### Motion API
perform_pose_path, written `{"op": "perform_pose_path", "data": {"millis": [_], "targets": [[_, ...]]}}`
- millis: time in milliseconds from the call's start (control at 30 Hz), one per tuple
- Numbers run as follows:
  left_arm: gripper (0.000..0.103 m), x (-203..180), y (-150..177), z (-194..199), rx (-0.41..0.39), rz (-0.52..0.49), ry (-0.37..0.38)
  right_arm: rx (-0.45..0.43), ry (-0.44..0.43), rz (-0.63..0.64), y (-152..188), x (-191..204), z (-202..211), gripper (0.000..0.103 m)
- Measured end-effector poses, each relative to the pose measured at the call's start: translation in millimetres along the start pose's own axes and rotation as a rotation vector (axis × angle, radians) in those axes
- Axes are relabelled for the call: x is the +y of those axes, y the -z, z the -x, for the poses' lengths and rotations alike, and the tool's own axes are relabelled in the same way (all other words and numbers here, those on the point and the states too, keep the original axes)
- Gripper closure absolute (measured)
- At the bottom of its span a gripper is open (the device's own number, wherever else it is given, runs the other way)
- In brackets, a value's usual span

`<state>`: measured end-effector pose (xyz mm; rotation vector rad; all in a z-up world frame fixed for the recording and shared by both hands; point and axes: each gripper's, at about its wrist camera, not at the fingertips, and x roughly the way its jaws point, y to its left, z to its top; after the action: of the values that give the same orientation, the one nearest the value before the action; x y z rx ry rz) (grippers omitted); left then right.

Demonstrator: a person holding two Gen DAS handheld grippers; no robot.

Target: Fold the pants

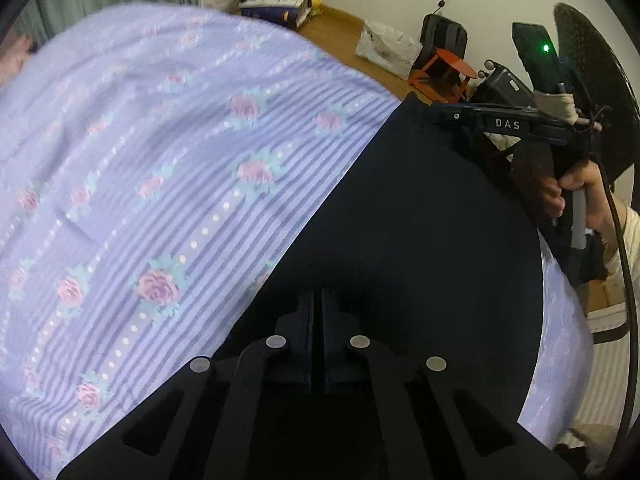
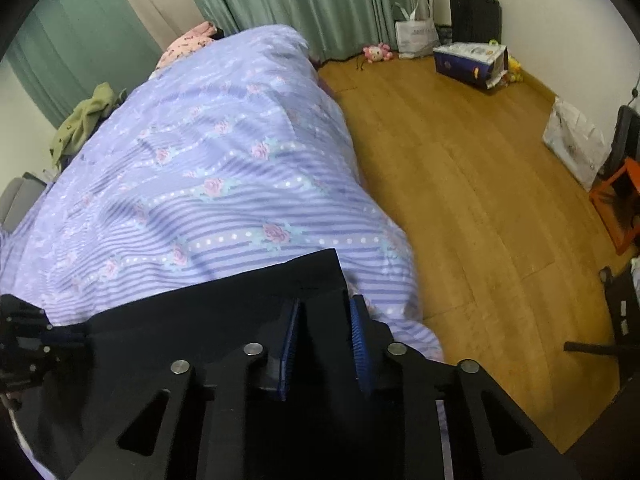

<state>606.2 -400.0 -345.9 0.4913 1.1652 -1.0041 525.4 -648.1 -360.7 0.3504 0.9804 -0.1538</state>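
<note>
Two grippers: both over the dark pants (image 1: 420, 220), which lie spread on a bed.
Pants: dark navy or black, flat on the lilac bedspread (image 1: 160, 160), near the bed's edge by the wooden floor (image 2: 480, 200); one square corner (image 2: 332, 256) shows in the right wrist view.
Left gripper (image 1: 318, 320): pointing steeply down onto the pants, its two fingers drawn together with only a thin slit between them; whether any cloth is pinched there is lost in the dark.
Right gripper (image 2: 324, 320): jaws narrow but still apart, its blue ribbed pads (image 2: 358, 344) either side of the pants' edge near that corner; I cannot tell if they press on the cloth.
Right hand (image 1: 576, 196): seen from the left wrist view, wrapped round the right tool's grey handle at the far end of the pants.
Bedspread: striped, with pink roses and rows of white dots, rumpled towards the head of the bed.
Room: green curtains (image 2: 320, 0), bags and a pink plush toy (image 2: 376, 53) on the floor, an orange stool (image 1: 448, 72) by the wall.
</note>
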Motion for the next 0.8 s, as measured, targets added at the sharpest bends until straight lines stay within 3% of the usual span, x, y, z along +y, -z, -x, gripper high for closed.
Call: {"op": "perform_pose_path", "data": {"millis": [133, 300, 333, 400, 500, 567, 667, 800], "targets": [[0.099, -2, -5, 19, -0.090, -0.002, -0.035, -0.097, 0.002, 0.016, -8, 4, 27, 0.081], [0.098, 11, -13, -1, -0.032, 0.036, -0.065, -0.059, 0.022, 0.050, -26, 11, 7, 0.079], [0.094, 10, -13, -3, -0.027, 0.032, -0.082, -0.039, 0.027, 0.037, -27, 10, 2, 0.079], [0.085, 7, -17, 1, -0.055, 0.027, -0.146, -0.034, 0.068, -0.004, -26, 2, 2, 0.065], [0.068, 5, -19, 31, -0.175, 0.086, -0.209, -0.135, 0.162, -0.045, -18, -6, 32, 0.054], [0.062, -7, -12, 58, -0.287, 0.108, -0.241, -0.234, 0.196, -0.068, -2, -5, 68, 0.044], [0.050, -31, 6, 77, -0.348, 0.120, -0.298, -0.327, 0.166, -0.112, 43, 3, 121, 0.030], [0.045, -67, 41, 80, -0.371, 0.138, -0.349, -0.294, 0.075, -0.207, 98, 8, 141, 0.028]]}}
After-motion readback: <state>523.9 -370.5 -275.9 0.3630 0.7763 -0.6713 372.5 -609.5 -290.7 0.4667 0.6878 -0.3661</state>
